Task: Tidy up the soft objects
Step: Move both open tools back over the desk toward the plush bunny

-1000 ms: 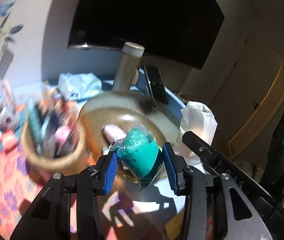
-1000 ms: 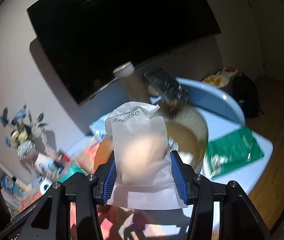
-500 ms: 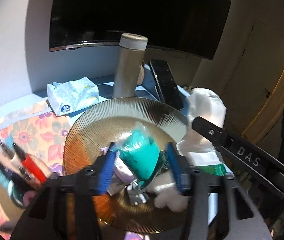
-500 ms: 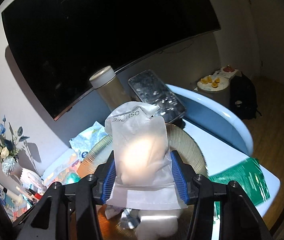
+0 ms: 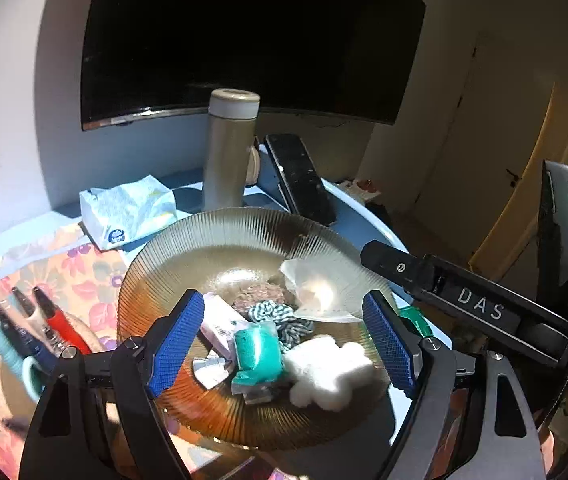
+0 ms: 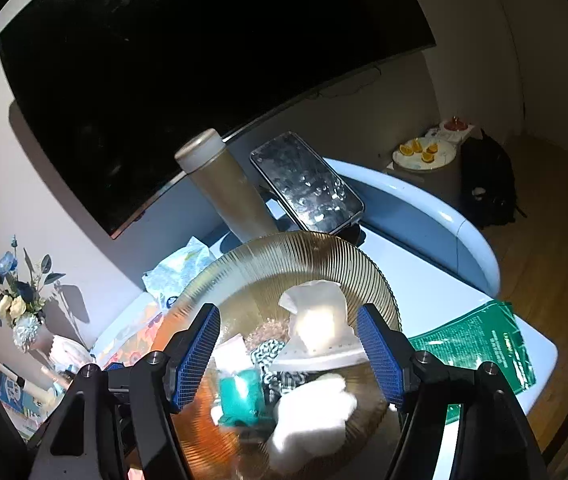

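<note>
- "DAS" reads in pale letters on the right gripper's (image 6: 290, 354) body where it crosses the left wrist view; other print, on the tissue pack (image 5: 127, 210) and the green packet (image 6: 480, 344), is too small to read.
- 1 ribbed amber plate (image 5: 219, 236) holds the soft things: 1 teal bundle in clear wrap (image 5: 257, 354), 1 white plush (image 5: 324, 372), 1 black-and-white braided piece (image 5: 279, 318), 1 white pouch (image 5: 320, 292) and 1 pale pink packet (image 5: 219, 322).
- The pouch lies at the plate's far right; the teal bundle and the plush touch at its near side.
- Left gripper (image 5: 284, 344): the 2 blue pads are spread wide above the plate, with nothing between them.
- Right gripper: its 2 pads are also wide apart and empty, over the same plate.
- Behind the plate stand 1 flask (image 5: 229, 152) and 1 phone (image 5: 300, 178), propped aslant.
- Left of the plate, pens (image 5: 43, 324) stick up from a cup; at least 3 show.
- 1 dark screen (image 5: 243, 40) hangs on the wall.
</note>
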The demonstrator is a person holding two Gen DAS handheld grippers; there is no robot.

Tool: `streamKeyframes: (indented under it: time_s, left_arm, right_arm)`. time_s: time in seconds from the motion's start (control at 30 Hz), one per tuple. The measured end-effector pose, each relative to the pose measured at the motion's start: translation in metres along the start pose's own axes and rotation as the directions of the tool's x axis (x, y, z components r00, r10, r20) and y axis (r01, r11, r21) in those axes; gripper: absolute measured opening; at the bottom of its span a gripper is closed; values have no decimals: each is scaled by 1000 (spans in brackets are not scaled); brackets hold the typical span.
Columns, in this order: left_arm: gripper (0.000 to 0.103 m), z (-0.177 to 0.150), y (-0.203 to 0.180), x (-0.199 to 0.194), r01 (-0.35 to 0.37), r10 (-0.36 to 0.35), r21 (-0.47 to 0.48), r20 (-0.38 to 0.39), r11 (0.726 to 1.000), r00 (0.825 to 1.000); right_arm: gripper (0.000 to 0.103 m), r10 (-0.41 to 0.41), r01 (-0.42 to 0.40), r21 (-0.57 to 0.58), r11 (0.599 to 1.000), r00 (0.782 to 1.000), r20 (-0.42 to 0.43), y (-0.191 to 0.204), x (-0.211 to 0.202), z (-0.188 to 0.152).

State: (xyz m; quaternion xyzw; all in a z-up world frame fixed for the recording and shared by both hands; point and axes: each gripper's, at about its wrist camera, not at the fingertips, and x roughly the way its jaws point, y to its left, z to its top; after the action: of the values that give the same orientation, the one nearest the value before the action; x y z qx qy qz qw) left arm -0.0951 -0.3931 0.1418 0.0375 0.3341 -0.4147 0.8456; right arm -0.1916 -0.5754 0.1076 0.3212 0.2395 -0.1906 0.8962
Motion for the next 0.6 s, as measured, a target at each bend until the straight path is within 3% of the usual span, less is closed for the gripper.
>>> streamKeyframes:
  time_s: [0.3, 0.6]
  left_arm:
    - [80, -9, -23, -52, -4, 1, 48, 47, 999, 999]
    - [80, -22, -8, -101, -53, 52, 18, 66, 998, 996]
  right_arm:
    - [74, 34, -31, -49, 998, 998, 58, 23, -50, -6]
    - [78, 111, -102, -143, 985, 992, 56, 70, -76, -31]
